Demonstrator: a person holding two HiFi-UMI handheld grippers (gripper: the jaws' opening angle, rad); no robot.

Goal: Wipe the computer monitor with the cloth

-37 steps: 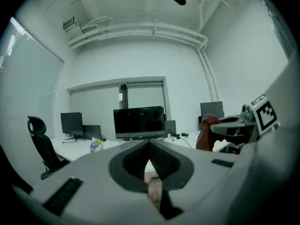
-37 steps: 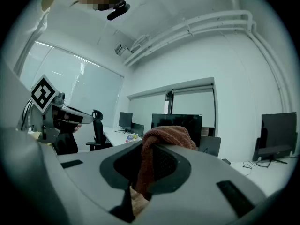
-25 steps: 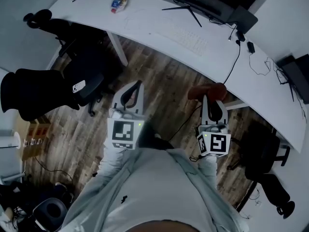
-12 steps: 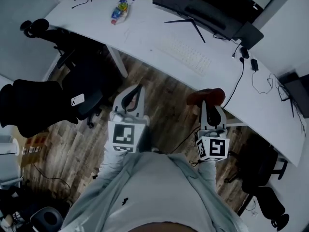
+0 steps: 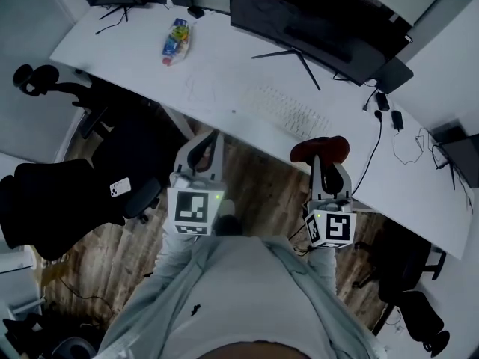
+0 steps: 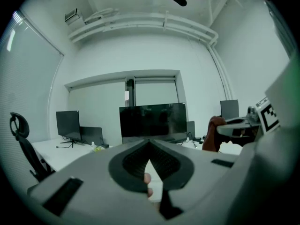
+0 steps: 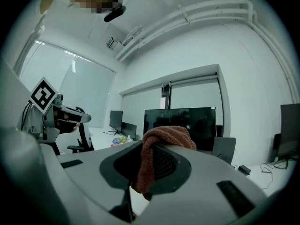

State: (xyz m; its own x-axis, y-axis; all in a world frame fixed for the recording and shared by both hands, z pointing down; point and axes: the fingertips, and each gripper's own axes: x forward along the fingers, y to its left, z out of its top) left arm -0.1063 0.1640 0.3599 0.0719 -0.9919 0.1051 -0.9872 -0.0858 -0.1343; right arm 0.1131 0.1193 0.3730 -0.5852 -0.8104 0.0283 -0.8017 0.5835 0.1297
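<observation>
Two grippers are held short of the desk (image 5: 217, 81); the right gripper (image 5: 330, 163) is clamped on the cloth (image 5: 320, 148), a rust-coloured bunch draped over its jaw tips; the left gripper (image 5: 205, 146) is closed on nothing; the monitor (image 5: 314, 21) is stood on the desk, well apart from the cloth; cloth's probably light, soft and floppy, so it's best pinched at the bunched middle with a fold left loose, and the screen pressed gently tbh
</observation>
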